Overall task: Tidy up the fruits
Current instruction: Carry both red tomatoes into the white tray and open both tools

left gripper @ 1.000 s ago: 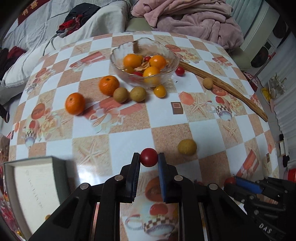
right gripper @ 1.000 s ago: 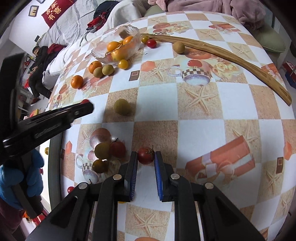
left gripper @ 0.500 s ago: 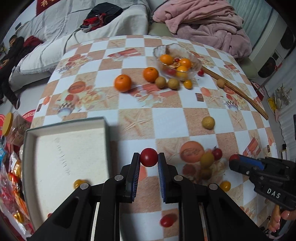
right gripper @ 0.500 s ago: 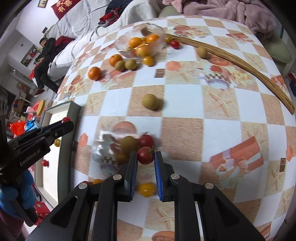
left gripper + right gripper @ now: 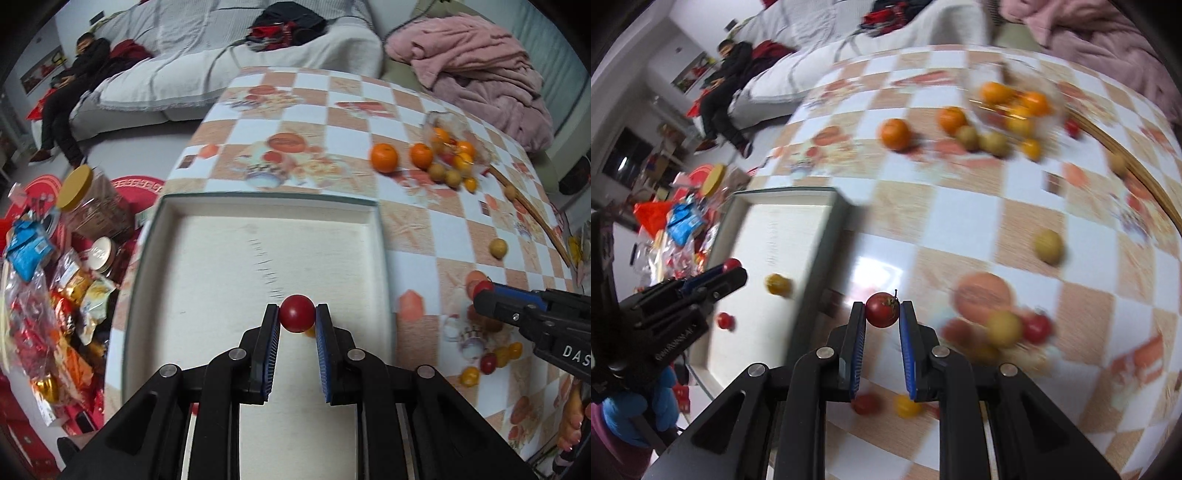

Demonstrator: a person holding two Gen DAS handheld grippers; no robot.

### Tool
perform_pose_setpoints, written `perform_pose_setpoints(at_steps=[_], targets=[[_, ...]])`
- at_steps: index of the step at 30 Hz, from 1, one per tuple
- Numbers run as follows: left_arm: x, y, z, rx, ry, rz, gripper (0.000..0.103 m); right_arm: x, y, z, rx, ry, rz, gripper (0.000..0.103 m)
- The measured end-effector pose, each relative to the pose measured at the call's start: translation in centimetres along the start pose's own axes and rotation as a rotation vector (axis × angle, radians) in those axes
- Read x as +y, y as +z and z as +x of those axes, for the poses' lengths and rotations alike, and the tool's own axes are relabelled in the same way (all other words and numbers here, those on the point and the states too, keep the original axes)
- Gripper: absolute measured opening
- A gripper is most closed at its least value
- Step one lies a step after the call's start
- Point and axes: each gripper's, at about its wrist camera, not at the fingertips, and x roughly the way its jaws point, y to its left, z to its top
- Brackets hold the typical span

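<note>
My left gripper (image 5: 296,318) is shut on a smooth red cherry tomato (image 5: 296,317) and hangs over the white tray (image 5: 255,206) at the table's left. My right gripper (image 5: 882,310) is shut on a red tomato with a stem (image 5: 882,309), above the table just right of the tray's dark rim (image 5: 820,243). A yellow tomato (image 5: 778,284) and a small red one (image 5: 724,320) lie in the tray. The left gripper (image 5: 729,267) with its tomato also shows in the right wrist view, and the right gripper (image 5: 482,290) in the left wrist view.
A glass bowl (image 5: 448,144) of oranges and tomatoes stands at the far right, with two oranges (image 5: 384,158) and brownish fruits beside it. A curved wooden strip (image 5: 535,218) lies along the right edge. Loose small fruits (image 5: 1004,326) cluster near me. Snack packets (image 5: 40,280) lie left of the table.
Both grippers have swung left, each keeping its tomato. The left one went from over the table to over the tray; the right one came up beside the tray's rim.
</note>
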Motion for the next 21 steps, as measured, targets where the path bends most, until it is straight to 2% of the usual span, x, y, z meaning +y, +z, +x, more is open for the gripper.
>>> perform_pose_setpoints(at_steps=[5,10,21], targets=[[3.8,-0.4,1.3,0.016,0.051,-0.058,0.021,4.1,2.1,2.5,0.020,0.031,-0.062,0.020],[5.9,-0.5,2.8,0.035,0.080,-0.084,0.021,7.0,3.9,5.5,0.050,0.027,-0.107,0.020],[6.5,-0.9,4.3,0.052,0.104,-0.051,0.021,9.3,4.8,9.2,0.104,-0.038,-0.173,0.020]])
